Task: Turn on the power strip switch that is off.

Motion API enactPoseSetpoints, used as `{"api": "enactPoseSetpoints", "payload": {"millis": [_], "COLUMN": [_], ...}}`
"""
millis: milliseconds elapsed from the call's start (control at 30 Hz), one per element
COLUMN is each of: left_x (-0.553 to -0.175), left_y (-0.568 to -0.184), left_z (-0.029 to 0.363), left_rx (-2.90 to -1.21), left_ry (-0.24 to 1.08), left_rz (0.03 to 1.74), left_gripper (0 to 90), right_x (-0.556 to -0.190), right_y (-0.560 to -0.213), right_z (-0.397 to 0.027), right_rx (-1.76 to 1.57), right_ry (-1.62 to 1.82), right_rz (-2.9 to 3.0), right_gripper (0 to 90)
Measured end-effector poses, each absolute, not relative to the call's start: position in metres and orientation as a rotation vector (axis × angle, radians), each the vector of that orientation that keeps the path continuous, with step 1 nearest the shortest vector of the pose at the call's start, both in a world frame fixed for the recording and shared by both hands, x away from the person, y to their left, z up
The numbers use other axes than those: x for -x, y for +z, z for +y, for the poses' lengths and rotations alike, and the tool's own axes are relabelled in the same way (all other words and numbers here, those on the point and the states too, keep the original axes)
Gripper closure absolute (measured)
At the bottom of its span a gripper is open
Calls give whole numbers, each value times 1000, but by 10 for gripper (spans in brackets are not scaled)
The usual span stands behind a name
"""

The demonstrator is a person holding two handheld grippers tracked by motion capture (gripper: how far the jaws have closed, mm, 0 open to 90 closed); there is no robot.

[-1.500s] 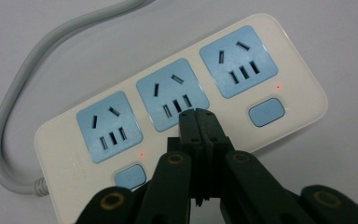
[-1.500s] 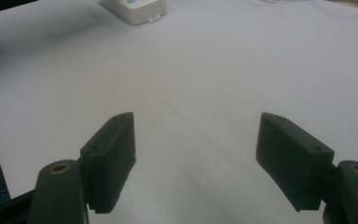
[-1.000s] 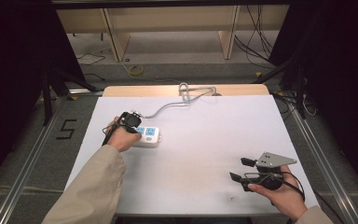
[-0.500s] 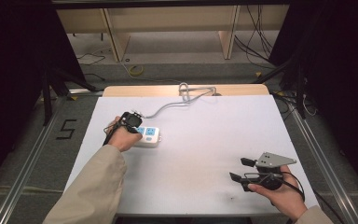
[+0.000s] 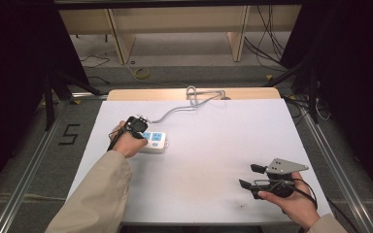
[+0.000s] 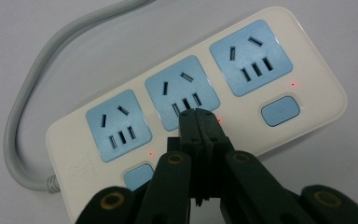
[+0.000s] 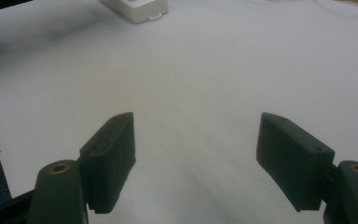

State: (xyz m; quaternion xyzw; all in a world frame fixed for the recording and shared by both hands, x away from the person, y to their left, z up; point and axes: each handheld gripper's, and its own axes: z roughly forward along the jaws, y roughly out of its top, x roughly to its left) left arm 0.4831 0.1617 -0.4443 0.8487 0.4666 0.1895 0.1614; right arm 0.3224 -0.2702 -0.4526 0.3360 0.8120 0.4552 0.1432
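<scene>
On the left half of the white bench (image 5: 213,160), a white power strip (image 5: 154,142) lay flat, three pale blue socket faces up, its grey cable (image 5: 175,112) running toward the far edge and looping there. The left gripper (image 5: 135,124) stood directly over the strip, held in the person's left hand (image 5: 126,143), the beige sleeve (image 5: 97,194) coming in from the near edge. In the left gripper view, the left gripper (image 6: 199,115) had its jaws pressed together with nothing between them, their tips set on the strip (image 6: 307,79) at the lower edge of the middle socket (image 6: 182,91), beside a small red indicator light (image 6: 219,120). A blue switch button (image 6: 280,110) sat to the right of the tips, another (image 6: 137,176) to their left, partly hidden by the gripper body.

Well apart, near the right front corner of the bench, the right gripper (image 5: 252,177) rested in the person's right hand (image 5: 291,204), its grey three-cornered plate (image 5: 284,166) on top. In the right gripper view, the right gripper (image 7: 196,140) had its jaws spread wide over bare bench (image 7: 205,79), pinching nothing, with the end of the strip (image 7: 140,9) far off at the top edge.
</scene>
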Motion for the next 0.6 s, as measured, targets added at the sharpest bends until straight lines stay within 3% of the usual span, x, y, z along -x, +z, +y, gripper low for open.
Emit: {"api": "enactPoseSetpoints", "payload": {"millis": [600], "left_x": [-482], "left_y": [-445], "left_z": [162], "left_rx": [-2410], "left_ry": [549], "left_rz": [1330], "left_gripper": [900], "right_x": [-323], "right_y": [-452], "right_z": [-270], "right_rx": [-970], "right_ry": [1313], "right_rz": [2338], "right_gripper": [285]}}
